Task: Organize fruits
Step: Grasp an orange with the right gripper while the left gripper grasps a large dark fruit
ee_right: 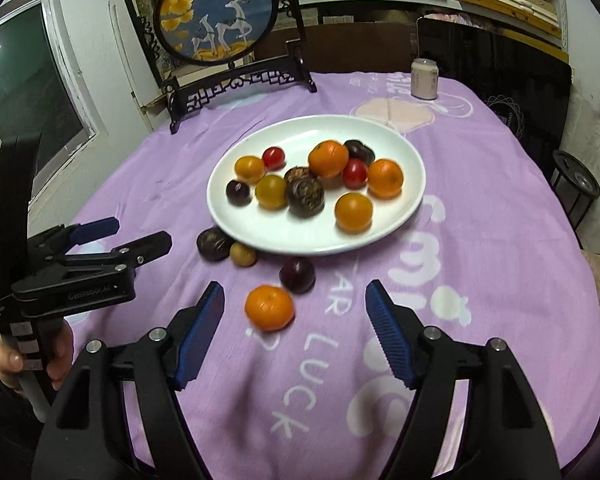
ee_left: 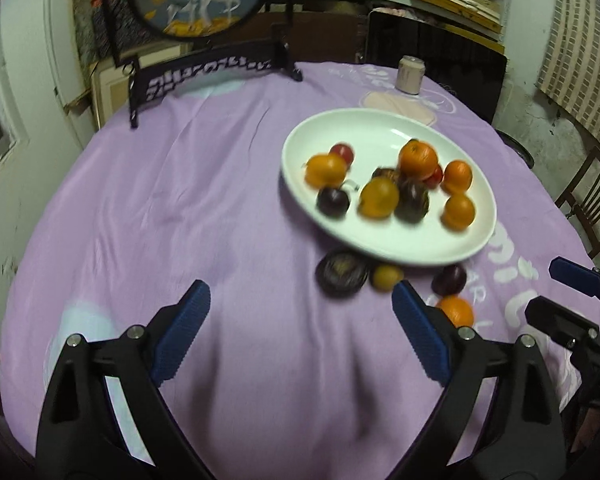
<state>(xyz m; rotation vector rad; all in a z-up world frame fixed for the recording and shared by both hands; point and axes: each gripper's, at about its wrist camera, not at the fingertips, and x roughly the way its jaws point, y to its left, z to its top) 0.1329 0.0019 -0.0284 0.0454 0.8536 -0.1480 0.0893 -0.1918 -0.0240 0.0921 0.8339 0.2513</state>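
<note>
Most fruits are sitting on the big white oval plate [ee_right: 380,236]; four fruits, like the round orange tangerine [ee_right: 269,307], are waiting on the purple-clothed bench [ee_right: 480,200]. The left gripper [ee_left: 302,330] and the right gripper [ee_right: 294,330] are gaping wide, holding nothing.

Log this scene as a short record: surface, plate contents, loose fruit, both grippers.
surface: purple tablecloth
plate: white plate, holding oranges, dark plums and small red fruits
loose fruit: orange, dark plum, small tan fruit, dark round fruit, all on the cloth by the plate's near rim
left gripper: open, nothing between the pads
right gripper: open, loose orange just ahead, not touched
background: can, framed deer picture
</note>
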